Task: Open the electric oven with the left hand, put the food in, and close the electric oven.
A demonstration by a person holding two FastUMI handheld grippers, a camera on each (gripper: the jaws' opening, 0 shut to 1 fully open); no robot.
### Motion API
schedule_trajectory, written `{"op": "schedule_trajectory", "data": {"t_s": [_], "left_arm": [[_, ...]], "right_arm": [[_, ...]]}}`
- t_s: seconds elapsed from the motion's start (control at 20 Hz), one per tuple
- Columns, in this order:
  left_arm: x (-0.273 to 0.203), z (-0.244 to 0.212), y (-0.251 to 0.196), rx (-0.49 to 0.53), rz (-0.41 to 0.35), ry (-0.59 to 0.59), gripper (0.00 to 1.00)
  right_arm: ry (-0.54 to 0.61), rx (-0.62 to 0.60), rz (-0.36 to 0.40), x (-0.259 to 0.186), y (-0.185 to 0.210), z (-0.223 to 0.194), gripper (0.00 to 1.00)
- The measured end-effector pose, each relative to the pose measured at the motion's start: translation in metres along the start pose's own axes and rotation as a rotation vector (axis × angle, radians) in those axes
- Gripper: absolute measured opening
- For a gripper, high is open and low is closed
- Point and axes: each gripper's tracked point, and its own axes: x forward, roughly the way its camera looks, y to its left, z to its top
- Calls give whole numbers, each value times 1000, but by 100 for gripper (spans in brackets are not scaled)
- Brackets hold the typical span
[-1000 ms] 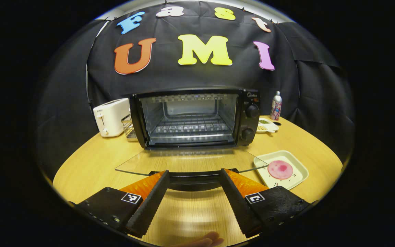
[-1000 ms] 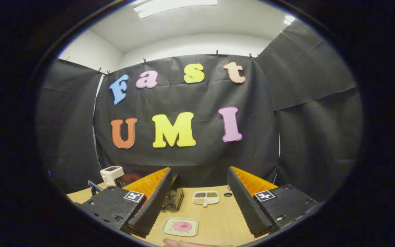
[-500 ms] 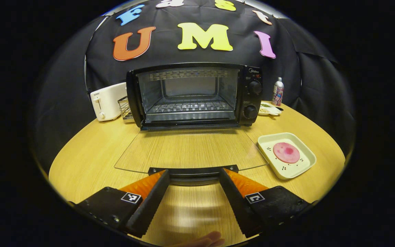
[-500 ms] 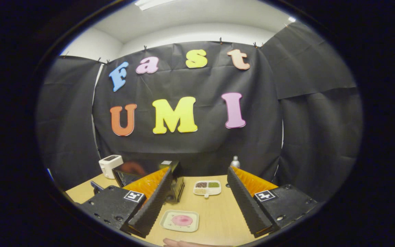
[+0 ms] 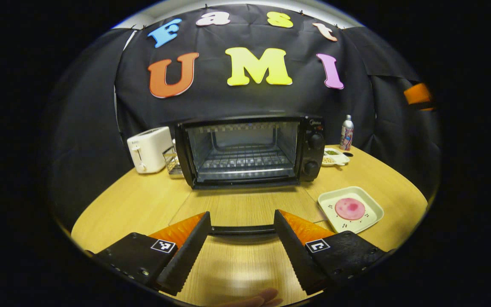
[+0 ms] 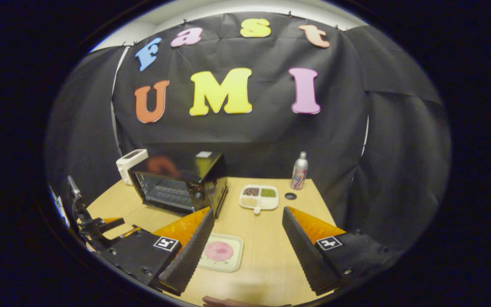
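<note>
The black electric oven (image 5: 249, 149) stands open at the table's back, its wire rack bare. Its glass door (image 5: 245, 204) lies flat toward me, and the dark handle (image 5: 241, 230) runs across just beyond my left gripper (image 5: 241, 217), which is open with nothing pressed between its fingers. A round pink slice of food (image 5: 350, 208) rests on a white square plate (image 5: 371, 219) right of the door. My right gripper (image 6: 247, 213) hangs open above the table, with the plate (image 6: 233, 260) and food (image 6: 218, 250) just below its left finger. The oven (image 6: 205, 170) sits back left.
A white toaster (image 5: 149, 149) and a small wire rack (image 5: 171, 161) stand left of the oven. A divided dish of grains (image 6: 259, 197), a metal bottle (image 6: 299, 171) and a small black cap (image 6: 290, 196) sit at the back right. A fingertip (image 5: 267, 295) shows below the left gripper.
The left gripper has drawn back and tipped up a little, the door still lying flat. The right gripper has tilted down, bringing the oven, plate and table into fuller view.
</note>
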Motion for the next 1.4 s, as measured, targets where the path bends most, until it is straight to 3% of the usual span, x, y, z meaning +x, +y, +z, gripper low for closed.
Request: {"op": "schedule_trajectory", "data": {"t_s": [0.15, 0.35, 0.6, 0.85, 0.95, 1.05, 1.15, 1.25, 1.3, 1.4], "left_arm": [[-19, 32, -1, -18, -8, -62, 95], [-48, 75, 5, -19, -9, -167, 95], [-82, 132, 31, 13, 57, -277, 95], [-118, 161, 52, -19, 108, -353, 94], [-124, 160, 52, -39, 97, -349, 94], [-127, 161, 54, -42, 104, -352, 94], [-126, 158, 51, -24, 115, -345, 95], [-128, 156, 40, -13, 102, -337, 95], [-129, 156, 36, -11, 94, -335, 94], [-135, 160, 38, -11, 96, -350, 94]], "right_arm": [[176, 3, 50, 34, 2, -38, 99], [446, 59, 35, 80, -3, -90, 99], [693, 152, 29, 115, -17, -154, 88], [828, 221, 4, 131, -14, -186, 75], [842, 235, 44, 136, -3, -188, 69], [874, 227, 133, 139, 15, -190, 63], [904, 213, 158, 145, 17, -192, 50], [932, 250, 172, 150, 15, -193, 11], [952, 258, 197, 153, 16, -196, 1], [947, 319, 223, 152, 15, -193, 1]]}}
